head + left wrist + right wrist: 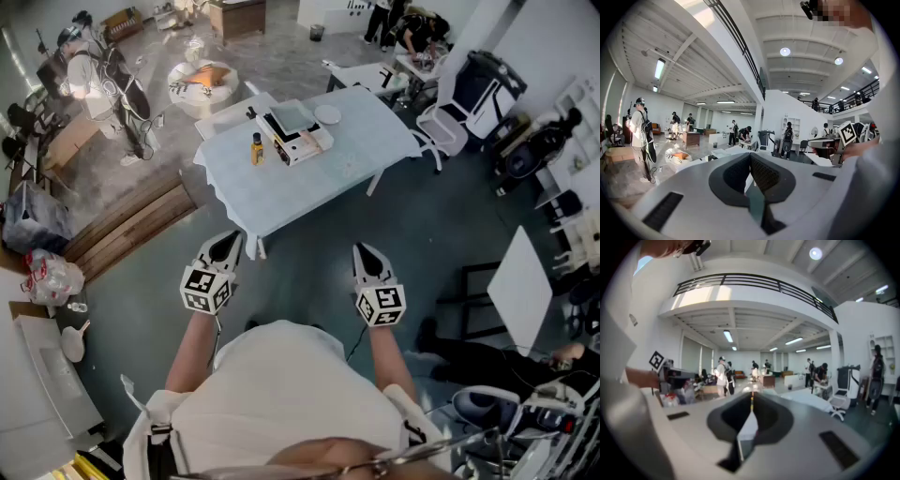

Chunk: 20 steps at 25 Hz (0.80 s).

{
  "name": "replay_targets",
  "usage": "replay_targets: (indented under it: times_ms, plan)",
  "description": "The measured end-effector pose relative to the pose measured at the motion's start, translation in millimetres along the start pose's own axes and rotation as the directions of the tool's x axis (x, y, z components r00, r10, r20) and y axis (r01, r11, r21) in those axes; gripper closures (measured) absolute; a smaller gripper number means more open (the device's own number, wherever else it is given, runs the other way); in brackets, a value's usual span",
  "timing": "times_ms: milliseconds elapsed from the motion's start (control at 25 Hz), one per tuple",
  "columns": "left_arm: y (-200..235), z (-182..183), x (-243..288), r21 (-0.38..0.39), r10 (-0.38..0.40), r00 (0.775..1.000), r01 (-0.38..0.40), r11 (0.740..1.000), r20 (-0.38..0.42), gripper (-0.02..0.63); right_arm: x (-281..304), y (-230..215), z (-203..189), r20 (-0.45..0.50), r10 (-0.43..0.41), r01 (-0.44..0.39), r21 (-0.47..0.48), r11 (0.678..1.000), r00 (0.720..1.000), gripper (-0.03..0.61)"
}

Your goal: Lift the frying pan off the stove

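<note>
A table under a pale cloth (281,187) stands a step or two ahead of me in the head view. On it sits a small white stove (298,141) with a flat grey pan (293,114) on top. Beside the stove are a small yellow bottle (257,148) and a white plate (328,114). My left gripper (225,244) and right gripper (367,251) hang side by side over the floor, short of the table's near edge. Both are shut with nothing between the jaws. Each gripper view shows only its own closed jaws, left gripper (751,154) and right gripper (752,397), and the hall beyond.
White office chairs (441,127) stand to the right of the table. A wooden step (131,225) and bags (33,220) lie at the left. A person with gear (94,75) stands at the far left, others at the back. A white panel (520,286) leans at the right.
</note>
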<state>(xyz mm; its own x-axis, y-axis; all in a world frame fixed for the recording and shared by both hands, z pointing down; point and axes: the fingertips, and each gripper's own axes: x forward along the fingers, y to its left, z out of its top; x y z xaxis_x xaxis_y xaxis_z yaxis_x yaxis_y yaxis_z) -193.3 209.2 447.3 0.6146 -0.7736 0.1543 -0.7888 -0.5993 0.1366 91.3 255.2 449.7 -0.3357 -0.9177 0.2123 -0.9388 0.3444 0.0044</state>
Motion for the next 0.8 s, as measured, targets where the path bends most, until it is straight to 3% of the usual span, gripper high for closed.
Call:
replay_targets:
  times_ms: [800]
  plan:
    - [-10.1,-4.1,1.6,-0.002,0.005,1.000,-0.005,1.000,-0.012,0.584,-3.1,0.4,3.5,0.012,0.031,-0.032,0.028,0.999,0.999,0.544]
